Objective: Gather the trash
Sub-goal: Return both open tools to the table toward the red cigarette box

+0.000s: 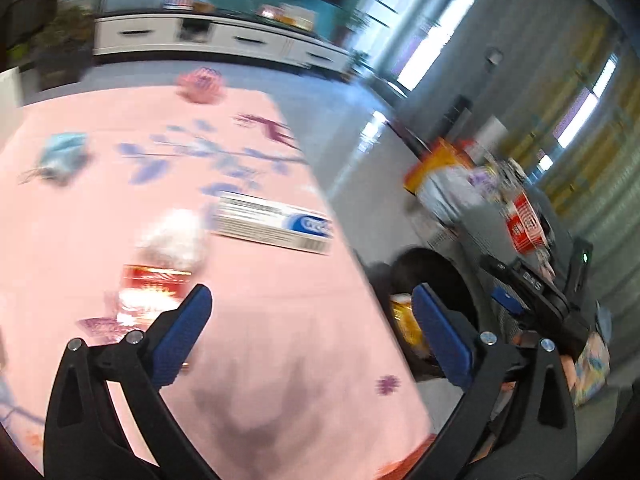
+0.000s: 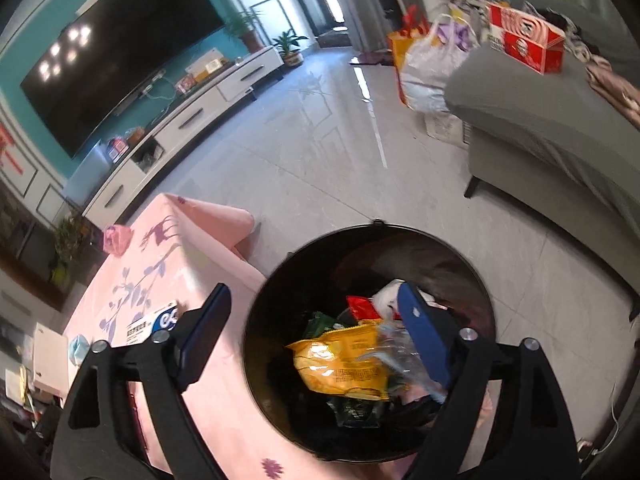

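Observation:
My right gripper (image 2: 312, 312) stands open over a round black trash bin (image 2: 476, 264) beside the table. The bin holds a yellow snack bag (image 2: 340, 360), a red wrapper (image 2: 362, 307), clear plastic and dark green packets. Nothing is between the right fingers. My left gripper (image 1: 312, 308) is open and empty above the pink tablecloth (image 1: 260, 340). On the cloth lie a white and blue toothpaste box (image 1: 276, 222), a red wrapper (image 1: 154, 284) under crumpled white plastic (image 1: 176, 234), a blue face mask (image 1: 64, 152) and a pink crumpled thing (image 1: 200, 82). The left wrist view is blurred.
The other gripper's black body (image 1: 536, 292) shows at the right of the left wrist view, over the bin. A grey sofa (image 2: 560, 128) with a red box (image 2: 528, 42) stands across the tiled floor (image 2: 320, 140). A white TV cabinet (image 2: 180, 120) lines the teal wall.

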Available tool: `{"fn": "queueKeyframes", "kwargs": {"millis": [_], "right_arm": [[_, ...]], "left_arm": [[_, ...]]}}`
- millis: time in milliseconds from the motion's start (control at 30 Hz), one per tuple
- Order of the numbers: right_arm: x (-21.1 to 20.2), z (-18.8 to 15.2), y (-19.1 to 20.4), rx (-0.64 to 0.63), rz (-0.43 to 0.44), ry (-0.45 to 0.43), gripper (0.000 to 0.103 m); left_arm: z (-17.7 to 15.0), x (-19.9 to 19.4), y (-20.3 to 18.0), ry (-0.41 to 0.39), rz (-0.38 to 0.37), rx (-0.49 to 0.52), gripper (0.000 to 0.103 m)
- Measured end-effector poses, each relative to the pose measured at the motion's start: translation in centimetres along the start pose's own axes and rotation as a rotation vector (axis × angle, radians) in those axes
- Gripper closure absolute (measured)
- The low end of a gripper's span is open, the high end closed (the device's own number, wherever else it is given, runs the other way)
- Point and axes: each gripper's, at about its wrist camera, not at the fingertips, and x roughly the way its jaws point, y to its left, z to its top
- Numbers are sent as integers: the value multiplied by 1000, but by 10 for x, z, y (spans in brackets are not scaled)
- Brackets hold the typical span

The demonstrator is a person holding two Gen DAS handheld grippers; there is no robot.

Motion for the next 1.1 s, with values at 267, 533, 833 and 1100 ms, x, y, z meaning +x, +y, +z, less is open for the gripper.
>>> {"fn": "queueKeyframes", "kwargs": {"millis": [267, 533, 833, 1100], "right_arm": [[6, -26, 77, -174, 38, -52, 8], [-7, -71, 167, -422, 136, 3, 8], [-30, -144, 220, -634, 182, 98, 8], [-35, -178, 236, -649, 223, 210, 8]], "left_arm": [[-11, -63, 92, -90, 116, -179, 3], [-19, -107, 156, -126, 192, -290, 3], [-41, -133, 193, -107, 300, -296, 3], [-56, -142, 223, -73, 303, -350, 3]]}}
